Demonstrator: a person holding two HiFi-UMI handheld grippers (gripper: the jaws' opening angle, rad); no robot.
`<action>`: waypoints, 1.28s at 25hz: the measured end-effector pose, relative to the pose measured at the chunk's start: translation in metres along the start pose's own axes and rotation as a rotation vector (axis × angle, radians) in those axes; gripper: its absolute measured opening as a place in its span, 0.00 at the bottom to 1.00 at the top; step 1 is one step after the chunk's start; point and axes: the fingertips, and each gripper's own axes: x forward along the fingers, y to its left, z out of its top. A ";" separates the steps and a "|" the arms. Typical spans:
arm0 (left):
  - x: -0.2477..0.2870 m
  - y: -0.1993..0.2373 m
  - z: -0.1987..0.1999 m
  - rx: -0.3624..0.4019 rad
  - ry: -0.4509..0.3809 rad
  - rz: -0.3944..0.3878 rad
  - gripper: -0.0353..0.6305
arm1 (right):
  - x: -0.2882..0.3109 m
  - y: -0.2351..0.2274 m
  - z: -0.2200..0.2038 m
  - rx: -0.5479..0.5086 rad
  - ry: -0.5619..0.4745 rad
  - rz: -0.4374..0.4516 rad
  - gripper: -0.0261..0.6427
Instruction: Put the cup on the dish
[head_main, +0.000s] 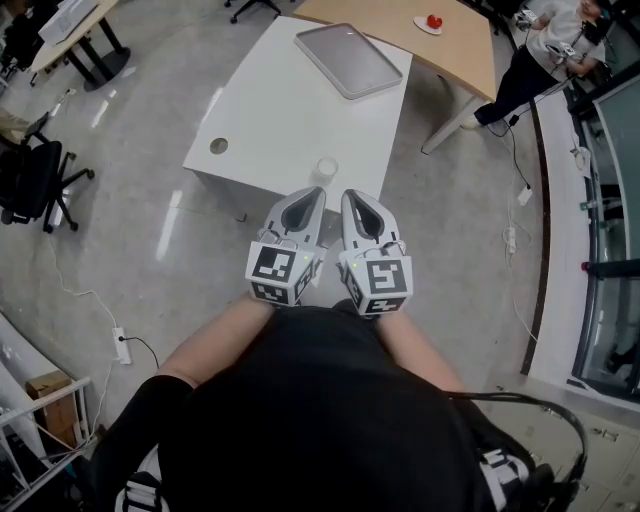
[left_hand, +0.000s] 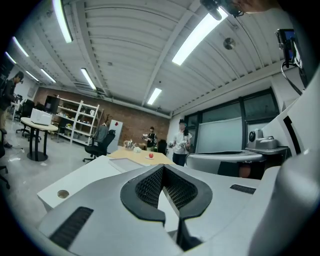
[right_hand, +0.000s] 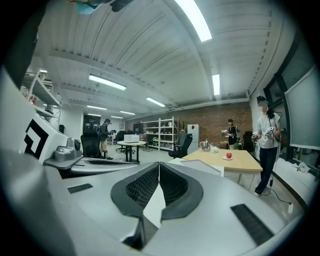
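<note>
Head view: high above the person, looking steeply down; white rectangular bench (head_main: 290, 110) at 12 o'clock.
Left gripper view: close behind its fingers (left_hand: 149, 186), facing level.
Right gripper view: likewise.
Shared: bench, tan wooden table (head_main: 440, 50) beyond.

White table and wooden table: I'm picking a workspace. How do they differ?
The white table is nearer and bears a cup and a grey tray; the wooden table lies beyond and bears a plate with something red. The white table has a round hole in its top; the wooden table shows none. Both are mostly bare.
</note>
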 end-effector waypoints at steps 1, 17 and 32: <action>0.003 0.000 -0.001 0.002 0.006 0.004 0.06 | 0.001 -0.005 0.000 0.005 0.001 -0.007 0.06; 0.077 0.037 -0.014 0.006 0.070 0.109 0.06 | 0.065 -0.063 -0.029 0.054 0.046 0.068 0.06; 0.170 0.075 -0.016 0.046 0.097 0.249 0.06 | 0.144 -0.116 -0.043 0.035 0.053 0.316 0.06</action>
